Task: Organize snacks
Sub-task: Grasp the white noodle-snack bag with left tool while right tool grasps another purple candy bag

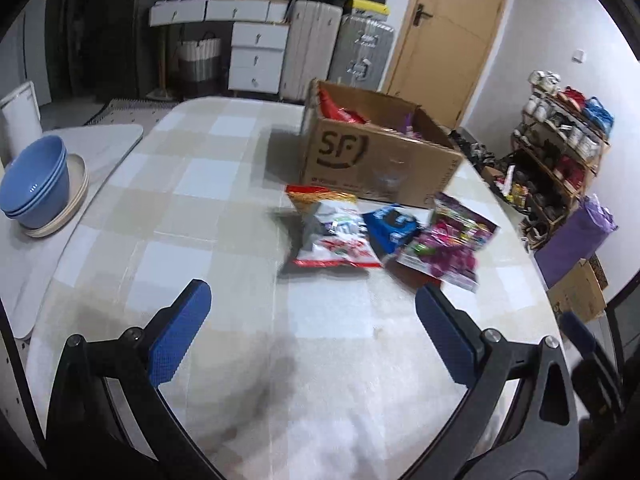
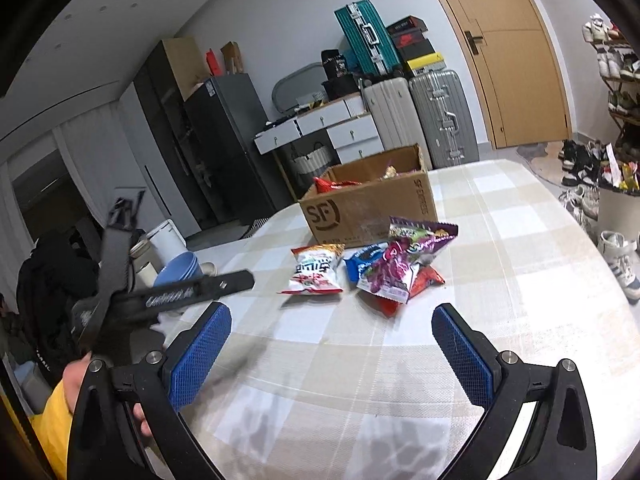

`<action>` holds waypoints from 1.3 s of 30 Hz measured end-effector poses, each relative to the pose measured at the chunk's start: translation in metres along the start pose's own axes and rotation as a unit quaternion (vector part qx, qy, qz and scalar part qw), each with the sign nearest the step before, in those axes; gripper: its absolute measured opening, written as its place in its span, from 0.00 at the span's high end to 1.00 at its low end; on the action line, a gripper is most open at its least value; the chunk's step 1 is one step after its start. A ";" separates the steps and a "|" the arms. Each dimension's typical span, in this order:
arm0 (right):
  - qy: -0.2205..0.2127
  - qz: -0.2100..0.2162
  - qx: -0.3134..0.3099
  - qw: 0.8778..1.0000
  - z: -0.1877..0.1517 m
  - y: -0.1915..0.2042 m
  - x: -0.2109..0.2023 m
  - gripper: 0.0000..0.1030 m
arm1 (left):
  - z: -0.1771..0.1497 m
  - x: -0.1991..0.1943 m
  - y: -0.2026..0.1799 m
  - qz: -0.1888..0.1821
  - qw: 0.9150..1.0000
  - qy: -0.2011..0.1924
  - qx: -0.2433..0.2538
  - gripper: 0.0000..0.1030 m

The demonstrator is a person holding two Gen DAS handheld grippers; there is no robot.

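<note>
Nearest the lens in each wrist view: blue-padded fingers spread wide over bare checked tablecloth (image 1: 224, 208), nothing between them. Left gripper (image 1: 313, 330) empty and gaping; right gripper (image 2: 331, 344) likewise, jaws far apart, gripping nothing. Beyond both, well short of contact, a small heap of snack packets near the middle of the table: white-and-red bag (image 2: 314, 270) lying flat and alone on the left, blue packet (image 2: 362, 260) beside it, purple bag (image 2: 404, 258) piled over an orange-red packet (image 2: 430, 278). Just behind the heap, an open cardboard box (image 2: 360, 208) marked SF, already showing a red packet (image 2: 332, 184) and other wrappers inside.

Probably the approach before a first pick, with the box as the likely destination. Best begun with the lone white-and-red bag: free on all sides, no neighbour to drag. Advisable to come in low with the pads straddling a crimped end or a side seam, closing gently so as to pinch film, not crush contents. Worth leaving the purple bag until reachable from above, since lifting from underneath risks spilling the pile.

Plenty of open cloth in front and to the right of the heap for manoeuvre. Tighter on the left: stacked blue bowls (image 1: 34, 182) near that rim. Near wall of the box tall enough to demand a clear lift before release. Table edge curving away on the right, shoes and floor clutter beyond it.
</note>
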State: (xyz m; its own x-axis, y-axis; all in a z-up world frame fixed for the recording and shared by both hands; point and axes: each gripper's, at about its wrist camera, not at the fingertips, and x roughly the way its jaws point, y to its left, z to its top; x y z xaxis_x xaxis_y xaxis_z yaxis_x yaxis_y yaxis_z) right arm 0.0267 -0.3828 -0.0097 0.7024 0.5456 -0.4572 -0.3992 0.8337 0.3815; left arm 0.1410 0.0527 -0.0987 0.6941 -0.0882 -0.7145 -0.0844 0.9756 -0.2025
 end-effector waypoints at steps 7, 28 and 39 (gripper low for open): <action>0.018 -0.008 0.017 1.000 0.000 -0.022 0.024 0.01 | 0.039 0.071 -0.008 0.023 0.999 0.042 0.005 0.01; 0.093 -0.036 0.117 0.988 0.048 -0.104 0.121 0.01 | 0.056 0.171 -0.012 -0.014 0.995 0.096 0.021 0.55; 0.145 -0.027 0.118 0.982 0.050 -0.106 0.167 0.44 | 0.044 0.130 0.005 -0.043 0.997 0.066 0.014 0.57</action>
State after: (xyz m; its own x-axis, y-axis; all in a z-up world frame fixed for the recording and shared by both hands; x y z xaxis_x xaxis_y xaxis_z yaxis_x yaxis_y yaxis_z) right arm 0.2156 -0.3841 -0.0864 0.5082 0.5304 -0.6785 -0.1944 0.8381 0.5096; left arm 0.2621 0.0552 -0.1630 0.5982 -0.1962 -0.7770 -0.0075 0.9682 -0.2503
